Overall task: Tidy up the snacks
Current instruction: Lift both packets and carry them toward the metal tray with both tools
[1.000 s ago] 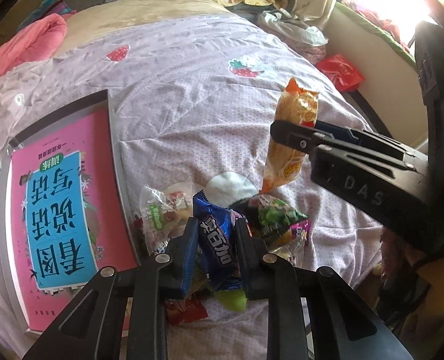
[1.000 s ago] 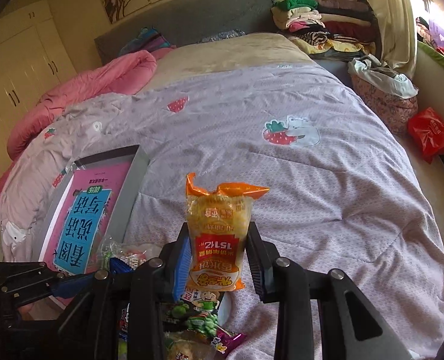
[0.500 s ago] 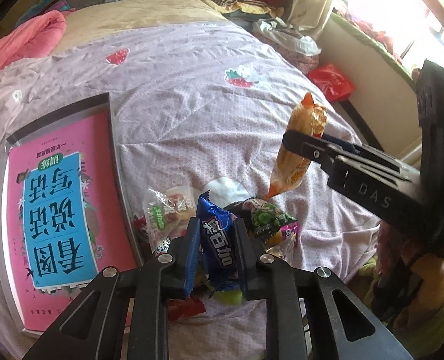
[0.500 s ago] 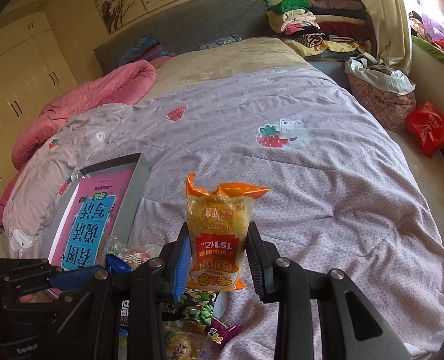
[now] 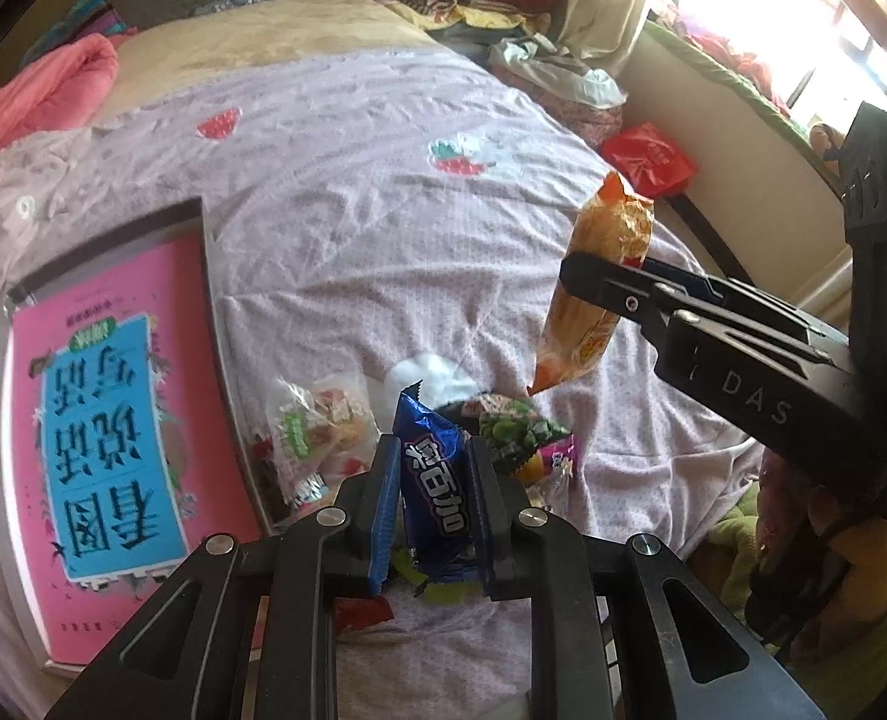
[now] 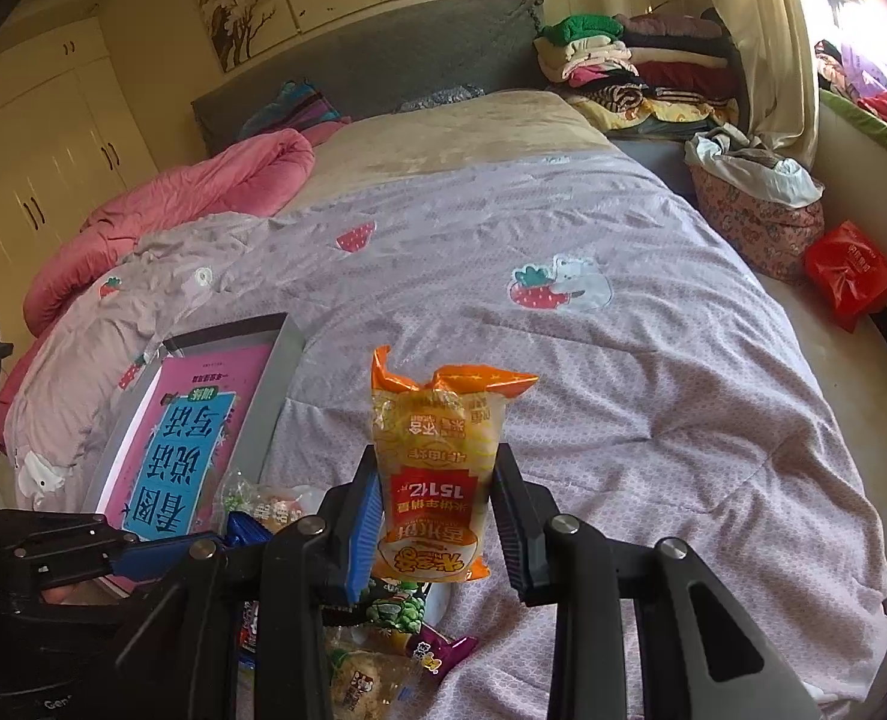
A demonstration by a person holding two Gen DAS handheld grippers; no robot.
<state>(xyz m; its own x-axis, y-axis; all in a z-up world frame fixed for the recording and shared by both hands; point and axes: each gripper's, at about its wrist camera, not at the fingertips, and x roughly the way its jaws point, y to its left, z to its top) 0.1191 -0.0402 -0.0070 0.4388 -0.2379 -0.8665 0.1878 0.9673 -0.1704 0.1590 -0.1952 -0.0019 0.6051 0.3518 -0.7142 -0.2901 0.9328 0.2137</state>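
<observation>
Across the bedroom, a lilac quilt [image 6: 653,396] covers the bed.

- A purple bed cover [image 6: 653,372] with strawberry pictures lies over the bed.
- A pink blanket [image 6: 191,192] is bunched up near the grey headboard [image 6: 383,60].
- A pink and blue book [image 5: 113,438] lies in a grey tray [image 6: 275,384].
- Folded clothes [image 6: 623,66] are piled up.
- A red bag [image 6: 851,273] sits on the floor.

blue packet [image 5: 437,492]: lifted a little higher above the snack pile [image 5: 503,438] than a second ago; left gripper [image 5: 434,504] jaws slightly tighter on it
orange packet [image 6: 437,480]: carried a touch higher over the quilt [image 6: 623,360]
</observation>
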